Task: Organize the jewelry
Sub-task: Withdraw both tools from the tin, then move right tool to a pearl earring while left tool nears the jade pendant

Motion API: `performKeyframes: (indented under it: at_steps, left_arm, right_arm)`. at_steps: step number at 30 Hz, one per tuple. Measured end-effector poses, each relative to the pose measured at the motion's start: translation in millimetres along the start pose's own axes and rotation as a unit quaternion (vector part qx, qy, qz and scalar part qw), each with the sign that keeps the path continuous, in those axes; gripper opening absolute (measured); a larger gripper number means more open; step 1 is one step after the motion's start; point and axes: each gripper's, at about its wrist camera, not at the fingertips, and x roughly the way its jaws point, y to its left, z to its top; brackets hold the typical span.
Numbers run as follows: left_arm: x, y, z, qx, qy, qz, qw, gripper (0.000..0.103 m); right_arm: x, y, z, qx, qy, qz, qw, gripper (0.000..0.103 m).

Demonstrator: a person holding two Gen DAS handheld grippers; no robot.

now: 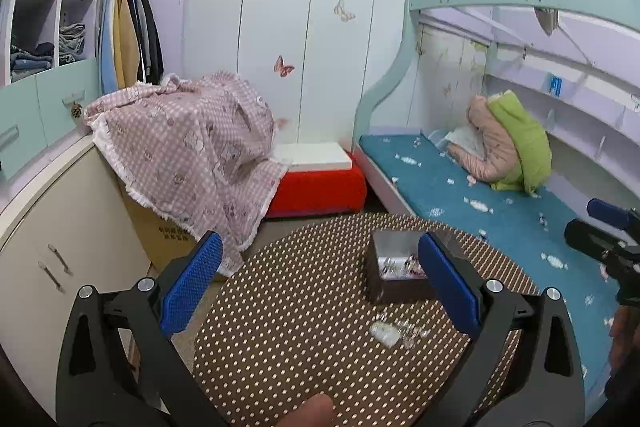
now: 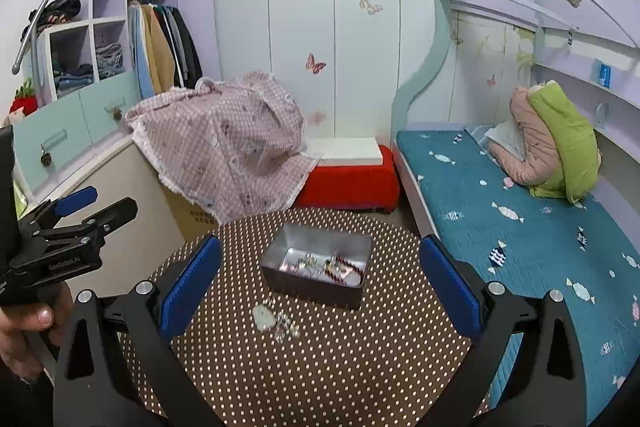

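Note:
A dark rectangular tin box (image 2: pixel 316 269) stands on a round brown table with white dots (image 2: pixel 320 359). It holds several jewelry pieces, among them a dark red bead string (image 2: pixel 344 267). A small pile of clear and white jewelry (image 2: pixel 276 321) lies on the table in front of the box. My right gripper (image 2: pixel 320 291) is open and empty, above the near side of the table. My left gripper (image 1: pixel 320 287) is open and empty; its right finger hides part of the box (image 1: pixel 396 267). The loose jewelry (image 1: pixel 394 333) lies between its fingers.
A bed with a teal cover (image 2: pixel 520 227) and folded pink and green jackets (image 2: pixel 552 147) is on the right. A red ottoman (image 2: pixel 348 183) stands behind the table. A pink checked cloth (image 2: pixel 224 151) drapes a cardboard box by a cabinet (image 1: pixel 60 227) on the left.

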Motion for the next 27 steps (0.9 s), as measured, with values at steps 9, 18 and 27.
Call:
performKeyframes:
  at_steps: [9,18,27]
  left_arm:
    - [14,3,-35,-0.007,0.041,0.001,0.9991,0.098]
    - [74,-26,-87,0.019,0.128,-0.002,0.9916,0.098]
    - [148,-54,-127,0.042,0.203,0.004,0.9782,0.098]
  right_arm:
    - [1,-6,-17,0.012,0.014,-0.003,1.0,0.095]
    - [20,-24,-47,0.04,0.057,-0.008,0.998,0.095]
    - [39,-51,-72,0.074,0.099,-0.017,0.992,0.095]
